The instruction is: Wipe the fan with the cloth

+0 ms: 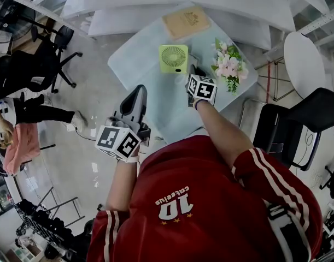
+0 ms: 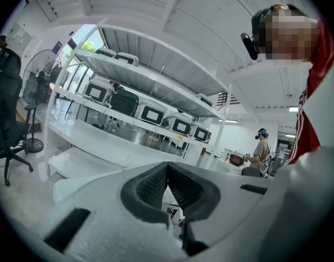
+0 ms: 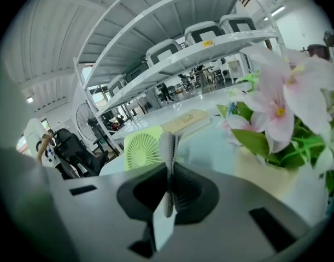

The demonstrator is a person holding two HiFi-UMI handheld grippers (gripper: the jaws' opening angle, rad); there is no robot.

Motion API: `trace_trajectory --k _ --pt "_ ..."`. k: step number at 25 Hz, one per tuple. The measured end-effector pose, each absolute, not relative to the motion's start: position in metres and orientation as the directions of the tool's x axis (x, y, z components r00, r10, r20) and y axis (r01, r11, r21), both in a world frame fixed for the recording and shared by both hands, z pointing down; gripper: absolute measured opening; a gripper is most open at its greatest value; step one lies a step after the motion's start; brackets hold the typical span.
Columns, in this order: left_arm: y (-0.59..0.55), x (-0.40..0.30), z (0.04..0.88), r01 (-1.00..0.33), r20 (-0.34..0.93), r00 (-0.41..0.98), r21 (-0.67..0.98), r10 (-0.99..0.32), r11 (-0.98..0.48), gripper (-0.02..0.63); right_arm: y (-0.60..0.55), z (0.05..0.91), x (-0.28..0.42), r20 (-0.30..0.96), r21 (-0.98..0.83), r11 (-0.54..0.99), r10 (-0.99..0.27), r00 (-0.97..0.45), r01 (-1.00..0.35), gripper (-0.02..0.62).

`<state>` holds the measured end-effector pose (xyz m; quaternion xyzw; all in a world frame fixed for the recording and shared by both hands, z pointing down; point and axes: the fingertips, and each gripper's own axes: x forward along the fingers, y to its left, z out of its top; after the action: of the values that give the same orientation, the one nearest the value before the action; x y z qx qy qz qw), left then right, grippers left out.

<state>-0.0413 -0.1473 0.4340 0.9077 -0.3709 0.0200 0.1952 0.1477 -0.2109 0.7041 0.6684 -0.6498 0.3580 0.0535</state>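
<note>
Workshop floor with white shelving (image 2: pixel 150 81) and office chairs (image 1: pixel 52 59); a pale blue worktop (image 1: pixel 139 64) carries the items under inspection.

Left gripper (image 2: pixel 167 173): fingers closed pad to pad, nothing held. They point upward at the shelving, off the near edge of the worktop, and the fan is well apart from them.

Right gripper (image 3: pixel 168 146): fingers pressed together over the worktop. No item can be identified between them.

Fan (image 1: pixel 173 58): small, green, upright with its round grille facing the person. It stands just ahead of the right fingers and slightly to their left. A spray of pink flowers (image 1: pixel 229 64) sits close on the right of those fingers, and a tan book (image 1: pixel 185 22) lies beyond the fan.

Cloth: not located in any view. On that basis, wiping is judged not yet begun.

Handling assessment: the fan appears to be a light, stiff plastic unit, likely to slide or tip on the smooth worktop under a sideways push. The thin grille ribs look the weakest part. It is recommended to steady it by the outer edge of the housing, not the grille, while the other fingers carry the cloth.
</note>
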Motion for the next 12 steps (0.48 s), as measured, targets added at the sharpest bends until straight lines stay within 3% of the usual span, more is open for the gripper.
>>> trace_trajectory --k 12 --pt "-0.143 -0.05 0.437 -0.687 0.187 0.717 0.349 -0.672 -0.637 0.004 -0.203 0.706 0.122 0.531 -0.393 -0.096 -0.835 -0.141 -0.915 0.012"
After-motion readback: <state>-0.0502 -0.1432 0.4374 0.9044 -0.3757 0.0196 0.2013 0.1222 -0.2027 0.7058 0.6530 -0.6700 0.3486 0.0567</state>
